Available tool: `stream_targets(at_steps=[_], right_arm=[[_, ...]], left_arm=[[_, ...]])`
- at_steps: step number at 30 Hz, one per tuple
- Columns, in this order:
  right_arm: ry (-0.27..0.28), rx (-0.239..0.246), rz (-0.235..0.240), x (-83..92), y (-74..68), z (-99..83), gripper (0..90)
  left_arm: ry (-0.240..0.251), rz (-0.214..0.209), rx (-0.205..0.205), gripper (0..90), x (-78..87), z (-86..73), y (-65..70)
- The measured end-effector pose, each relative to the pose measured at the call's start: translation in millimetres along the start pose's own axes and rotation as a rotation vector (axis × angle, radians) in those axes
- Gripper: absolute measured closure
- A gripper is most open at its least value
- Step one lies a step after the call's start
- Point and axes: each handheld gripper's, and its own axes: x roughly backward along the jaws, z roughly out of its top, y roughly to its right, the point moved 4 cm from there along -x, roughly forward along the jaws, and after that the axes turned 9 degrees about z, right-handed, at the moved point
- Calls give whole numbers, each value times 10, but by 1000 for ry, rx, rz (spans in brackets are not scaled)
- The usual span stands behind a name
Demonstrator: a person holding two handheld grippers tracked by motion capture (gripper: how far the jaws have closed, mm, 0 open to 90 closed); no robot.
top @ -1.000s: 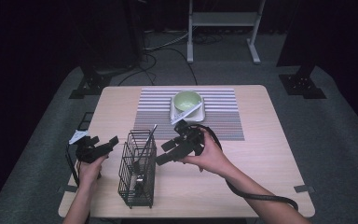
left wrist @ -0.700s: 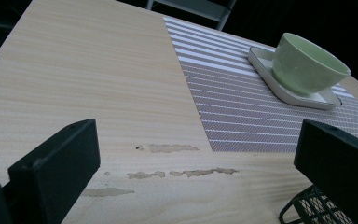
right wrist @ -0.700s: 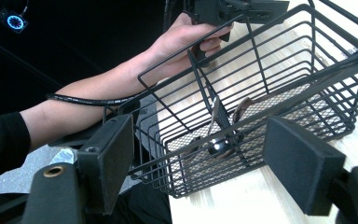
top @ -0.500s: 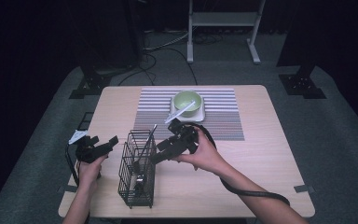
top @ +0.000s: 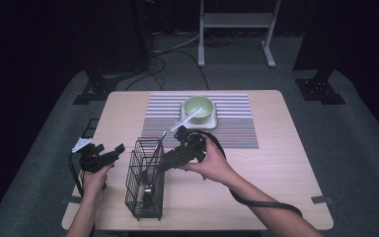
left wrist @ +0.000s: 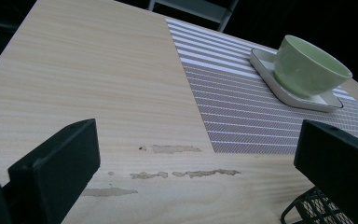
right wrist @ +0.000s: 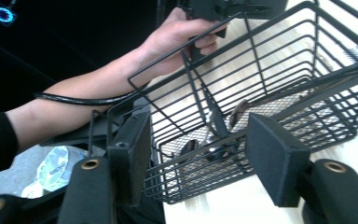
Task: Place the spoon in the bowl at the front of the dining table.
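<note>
Right tongs reach over the black wire basket standing near the front of the desk, their jaws spread but just now closing around the basket's near rim and the handles of the cutlery inside, no pad pressing yet, while the left tongs hover spread and empty beside the basket. I judge the step to be picking a utensil out; the next move calls for settling the pads onto one handle alone, clear of the wire, then lifting straight up, perhaps toward the green bowl on its plate.
</note>
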Motion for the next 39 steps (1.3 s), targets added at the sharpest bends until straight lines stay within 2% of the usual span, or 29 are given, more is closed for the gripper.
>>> stream_targets(at_steps=[6, 15, 21, 27, 39], right_arm=[[9, 4, -3, -1, 21, 6, 477], [-14, 9, -14, -36, 10, 4, 678], [3, 10, -32, -21, 3, 5, 855], [0, 23, -57, -25, -5, 2, 884], [46, 42, -54, 72, -111, 79, 886]], left_arm=[[0, 0, -2, 0, 0, -1, 1], [0, 0, 0, 0, 0, -1, -2], [2, 1, 0, 0, 2, -1, -2], [1, 2, -1, 0, -1, -3, -2], [5, 6, -1, 0, 5, 2, -7]])
